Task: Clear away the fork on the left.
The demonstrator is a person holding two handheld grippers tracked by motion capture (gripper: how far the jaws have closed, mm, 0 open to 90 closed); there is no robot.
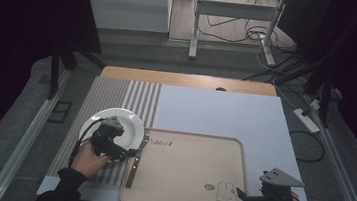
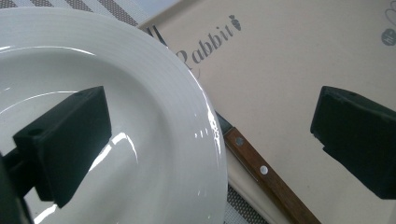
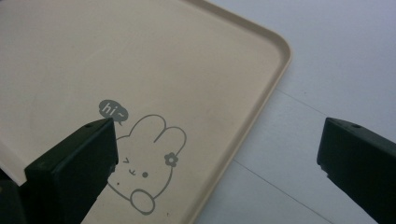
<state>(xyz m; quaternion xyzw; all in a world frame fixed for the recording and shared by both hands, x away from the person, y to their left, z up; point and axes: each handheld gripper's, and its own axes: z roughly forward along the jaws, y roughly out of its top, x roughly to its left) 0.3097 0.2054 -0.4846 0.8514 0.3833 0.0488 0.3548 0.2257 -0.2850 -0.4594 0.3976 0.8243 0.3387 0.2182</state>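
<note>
Here, at the far left, the left gripper (image 1: 128, 153) sits over the near-right rim of the white plate (image 1: 131, 125), its jaws spread wide with nothing pinched; in the left gripper view one jaw hangs over the plate's (image 2: 154, 116) bowl and the other over the beige tray (image 2: 285, 60), so the plate's rim, the tray's left edge and the wooden-handled fork (image 2: 268, 179) all lie in the gap between them; the fork (image 1: 136, 161) lies along the tray's left rim, just beside the plate; the left hand (image 1: 89, 159) grips from behind, forearm entering from below, gripper pointing right and level; the tray's (image 1: 194, 172) floor is bare and open between the two grippers; at the right, the right gripper (image 1: 243, 195) rests at the tray's near-right corner, jaws parted and holding nothing, one over the printed rabbit (image 3: 149, 158), the other beyond the tray's rim (image 3: 280, 51) over the pale mat (image 3: 336, 60).
</note>
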